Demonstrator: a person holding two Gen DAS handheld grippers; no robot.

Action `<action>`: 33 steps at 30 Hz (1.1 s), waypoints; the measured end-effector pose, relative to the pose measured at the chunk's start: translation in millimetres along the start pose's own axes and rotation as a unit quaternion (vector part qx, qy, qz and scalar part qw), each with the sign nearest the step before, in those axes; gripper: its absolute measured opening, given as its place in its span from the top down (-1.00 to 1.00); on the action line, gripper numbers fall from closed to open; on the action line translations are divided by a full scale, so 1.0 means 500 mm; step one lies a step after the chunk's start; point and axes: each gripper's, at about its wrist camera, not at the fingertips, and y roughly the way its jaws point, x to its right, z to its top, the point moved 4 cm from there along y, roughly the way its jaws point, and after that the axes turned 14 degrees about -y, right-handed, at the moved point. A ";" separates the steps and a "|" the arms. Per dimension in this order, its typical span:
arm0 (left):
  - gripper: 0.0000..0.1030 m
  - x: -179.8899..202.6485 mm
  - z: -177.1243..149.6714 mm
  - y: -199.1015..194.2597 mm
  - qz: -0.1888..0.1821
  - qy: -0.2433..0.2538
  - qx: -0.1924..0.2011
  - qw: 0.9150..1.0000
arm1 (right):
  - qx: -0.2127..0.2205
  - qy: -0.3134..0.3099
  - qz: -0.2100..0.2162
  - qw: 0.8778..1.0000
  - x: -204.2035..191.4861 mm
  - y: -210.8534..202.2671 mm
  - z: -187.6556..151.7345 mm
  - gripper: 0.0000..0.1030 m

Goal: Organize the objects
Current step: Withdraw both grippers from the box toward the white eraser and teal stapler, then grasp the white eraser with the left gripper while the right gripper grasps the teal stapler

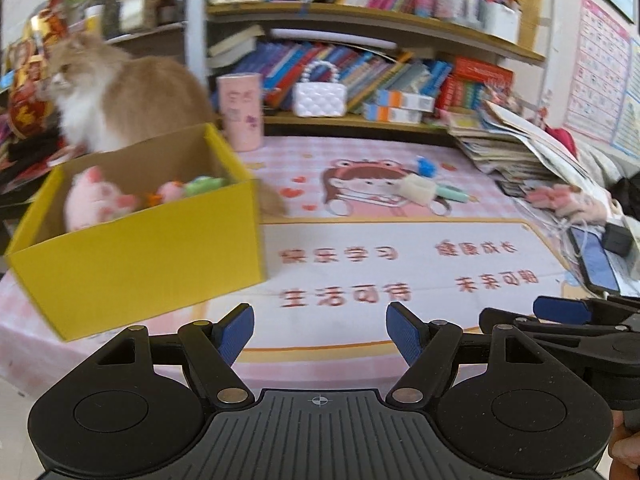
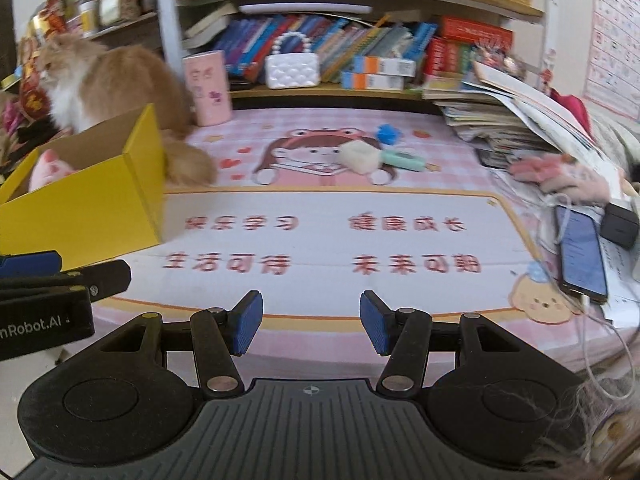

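At the table's left edge your yellow box (image 1: 136, 236) stands open with a pink plush (image 1: 94, 198) and other small soft toys already inside, so you look to be between pickups, reaching out for the next piece. A cat (image 1: 120, 92) sits just behind the box at the far left corner, its tail curling round the box's right wall; mind it when you carry anything back. Your left gripper (image 1: 320, 334) hovers over the near edge, jaws parted fairly wide and holding nothing. The printed middle of the mat (image 2: 320, 240) is bare, good room to travel. Your right gripper (image 2: 311, 326) is beside it, jaws parted more narrowly, also empty. Next comes a forward reach toward the back centre, where a pale block (image 2: 358, 157), a green stick-shaped toy (image 2: 404, 160) and a small blue piece (image 2: 388, 134) lie close together. Toward the right edge, a phone (image 2: 580, 256), cables and a leaning paper stack (image 2: 508, 120) crowd in.
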 end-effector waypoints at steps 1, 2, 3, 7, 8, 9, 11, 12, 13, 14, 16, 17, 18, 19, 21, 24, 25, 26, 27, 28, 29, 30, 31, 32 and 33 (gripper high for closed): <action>-0.45 0.013 0.000 0.009 -0.004 0.004 -0.003 1.000 | -0.001 0.002 -0.003 1.000 0.011 0.002 -0.001 0.00; -0.45 0.026 -0.001 0.017 -0.007 0.008 -0.006 1.000 | -0.002 0.005 -0.006 1.000 0.022 0.005 -0.001 0.00; -0.45 0.038 -0.001 0.025 -0.010 0.010 -0.009 1.000 | -0.005 0.008 -0.009 1.000 0.037 0.009 -0.003 0.00; -0.45 0.090 0.004 0.062 -0.021 0.019 -0.020 0.999 | -0.012 0.016 -0.018 1.000 0.088 0.026 -0.001 -0.01; -0.45 0.100 0.006 0.071 -0.022 0.022 -0.021 0.999 | -0.013 0.016 -0.020 1.000 0.099 0.032 0.000 -0.01; -0.45 0.110 0.008 0.079 -0.024 0.026 -0.022 0.999 | -0.015 0.016 -0.022 1.000 0.110 0.038 0.002 -0.02; -0.45 0.131 0.013 0.097 -0.028 0.033 -0.023 0.999 | -0.018 0.019 -0.024 0.999 0.133 0.052 0.007 -0.02; -0.45 0.140 0.017 0.105 -0.030 0.037 -0.023 0.999 | -0.020 0.020 -0.025 0.999 0.143 0.060 0.010 -0.02; -0.45 0.150 0.020 0.115 -0.031 0.040 -0.023 0.998 | -0.022 0.022 -0.026 0.999 0.156 0.070 0.013 -0.02; -0.45 0.158 0.025 0.125 -0.032 0.042 -0.024 0.998 | -0.023 0.023 -0.027 0.999 0.165 0.077 0.017 -0.02; -0.45 0.174 0.035 0.147 -0.034 0.042 -0.025 0.998 | -0.026 0.024 -0.029 0.999 0.185 0.095 0.027 -0.02; -0.45 0.180 0.040 0.157 -0.033 0.042 -0.025 0.998 | -0.026 0.023 -0.029 0.999 0.194 0.103 0.032 -0.02; -0.45 0.187 0.045 0.167 -0.032 0.041 -0.026 0.998 | -0.027 0.022 -0.029 0.999 0.203 0.113 0.037 -0.03; -0.45 0.193 0.051 0.179 -0.031 0.039 -0.026 0.998 | -0.027 0.022 -0.029 0.999 0.211 0.121 0.041 -0.03; -0.45 0.205 0.063 0.200 -0.028 0.035 -0.026 0.999 | -0.028 0.021 -0.028 0.999 0.228 0.137 0.050 -0.03; -0.45 0.223 0.082 0.230 -0.023 0.034 -0.024 0.999 | -0.030 0.022 -0.028 0.999 0.255 0.163 0.064 -0.03; -0.45 0.229 0.089 0.241 -0.021 0.034 -0.022 0.999 | -0.030 0.023 -0.028 0.999 0.266 0.173 0.069 -0.03; -0.45 0.234 0.096 0.250 -0.019 0.033 -0.020 0.999 | -0.031 0.024 -0.027 0.999 0.275 0.182 0.073 -0.03; -0.45 0.240 0.103 0.260 -0.017 0.033 -0.019 0.999 | -0.031 0.023 -0.027 0.999 0.284 0.191 0.078 -0.03; -0.45 0.246 0.112 0.273 -0.014 0.032 -0.018 0.999 | -0.032 0.022 -0.028 0.999 0.295 0.202 0.084 -0.03; -0.45 0.251 0.119 0.283 -0.012 0.030 -0.017 0.999 | -0.031 0.020 -0.028 0.999 0.303 0.211 0.088 -0.03; -0.45 0.255 0.126 0.294 -0.010 0.028 -0.017 0.999 | -0.032 0.019 -0.029 0.999 0.310 0.220 0.092 -0.03; -0.45 0.260 0.134 0.306 -0.008 0.027 -0.017 0.999 | -0.032 0.019 -0.027 0.999 0.319 0.233 0.097 -0.03; -0.45 0.264 0.139 0.316 -0.006 0.027 -0.018 0.999 | -0.032 0.020 -0.025 0.999 0.326 0.243 0.103 -0.03; -0.45 0.268 0.146 0.328 -0.006 0.027 -0.018 0.999 | -0.031 0.020 -0.023 0.999 0.332 0.252 0.108 -0.03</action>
